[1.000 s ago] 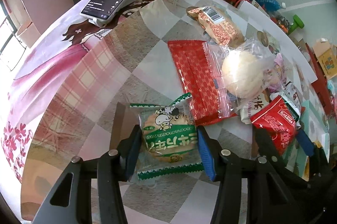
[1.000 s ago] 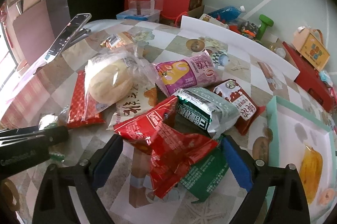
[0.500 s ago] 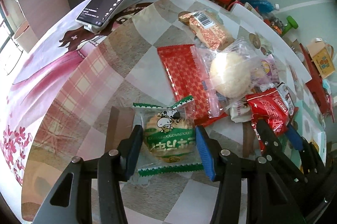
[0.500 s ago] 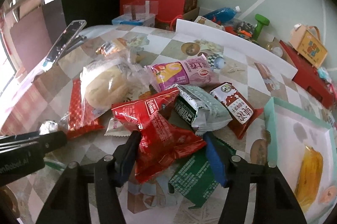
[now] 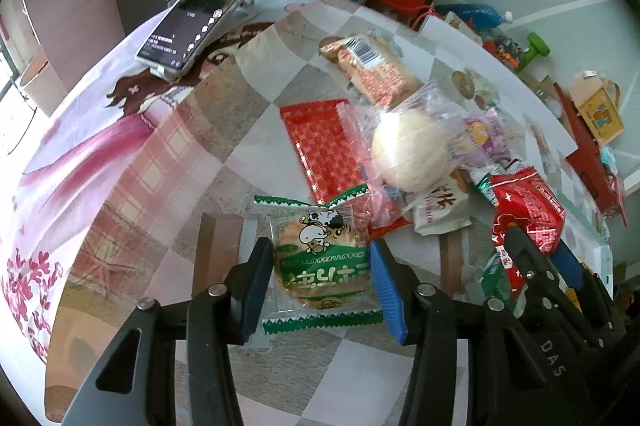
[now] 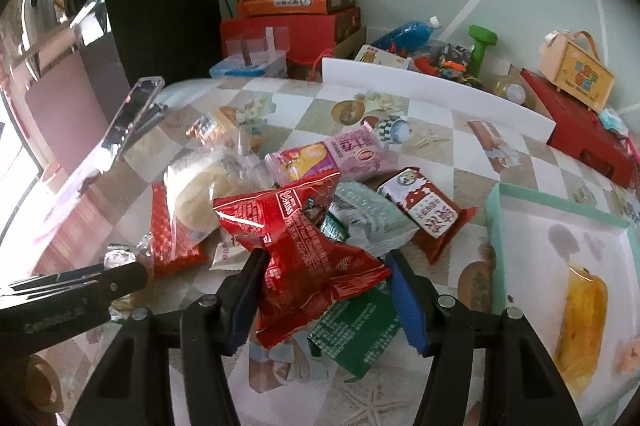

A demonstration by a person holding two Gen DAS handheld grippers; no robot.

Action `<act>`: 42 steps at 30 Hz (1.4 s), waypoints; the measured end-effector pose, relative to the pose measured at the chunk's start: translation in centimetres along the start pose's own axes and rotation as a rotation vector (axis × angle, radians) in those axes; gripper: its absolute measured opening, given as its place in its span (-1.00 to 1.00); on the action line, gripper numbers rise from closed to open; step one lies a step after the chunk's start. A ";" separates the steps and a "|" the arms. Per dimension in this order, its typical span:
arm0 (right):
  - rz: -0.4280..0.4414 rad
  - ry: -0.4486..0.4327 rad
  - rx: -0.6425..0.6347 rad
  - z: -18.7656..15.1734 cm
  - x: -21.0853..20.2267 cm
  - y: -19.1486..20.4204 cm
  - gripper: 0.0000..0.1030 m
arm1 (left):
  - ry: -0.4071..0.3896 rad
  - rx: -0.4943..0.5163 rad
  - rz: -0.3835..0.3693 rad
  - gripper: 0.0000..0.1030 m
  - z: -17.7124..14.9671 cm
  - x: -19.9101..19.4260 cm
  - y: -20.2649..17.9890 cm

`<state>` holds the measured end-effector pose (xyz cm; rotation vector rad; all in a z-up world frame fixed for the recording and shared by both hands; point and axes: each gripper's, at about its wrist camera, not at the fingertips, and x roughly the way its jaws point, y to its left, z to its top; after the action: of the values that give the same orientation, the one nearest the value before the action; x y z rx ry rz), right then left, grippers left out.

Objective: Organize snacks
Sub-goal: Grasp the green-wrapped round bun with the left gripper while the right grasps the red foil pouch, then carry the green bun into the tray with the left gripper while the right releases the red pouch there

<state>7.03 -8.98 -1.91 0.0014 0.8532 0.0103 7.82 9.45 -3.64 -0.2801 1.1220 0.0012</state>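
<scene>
Only the right wrist view showed the teal tray (image 6: pixel 494 222), while right gripper (image 6: pixel 324 290) pinched a red packet (image 6: pixel 304 250) and left gripper (image 5: pixel 320 278) clasped a green biscuit pack (image 5: pixel 320 258) over the checked tablecloth (image 5: pixel 192 130).

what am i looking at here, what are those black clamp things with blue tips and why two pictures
No robot here: a person holds a handheld claw in each hand, and each claw carries a wide-angle camera looking along its fingers. That gives two pictures of one table.

Left view: the left claw grips a green-and-white biscuit packet. A phone leans on a stand further back.

Right view: the right claw is clamped on a red snack packet, pulled from a pile of wrapped snacks. A tray sits to the right, holding a yellow snack.
</scene>
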 end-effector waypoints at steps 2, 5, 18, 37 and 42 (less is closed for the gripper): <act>0.002 -0.020 0.012 0.1 -0.8 -0.4 0.23 | -0.019 -0.001 -0.016 -0.01 0.1 -0.7 0.0; -0.002 -0.048 0.027 0.3 -1.8 -0.9 0.23 | -0.051 0.004 -0.029 -0.01 0.2 -1.9 -0.1; -0.029 -0.108 0.111 0.6 -4.6 -4.4 0.23 | -0.128 0.057 -0.071 -0.01 0.0 -4.4 -2.3; -0.235 -0.147 0.375 -0.8 -7.1 -17.5 0.23 | -0.061 0.308 -0.219 -0.01 -0.1 -3.0 -16.5; -0.301 -0.127 0.488 -2.5 -7.5 -22.0 0.23 | -0.048 0.391 -0.268 -0.01 -0.5 -2.6 -20.9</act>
<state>0.43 -31.06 1.94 0.3279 0.7046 -0.4762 9.15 -10.44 3.08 -0.0772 1.0063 -0.4426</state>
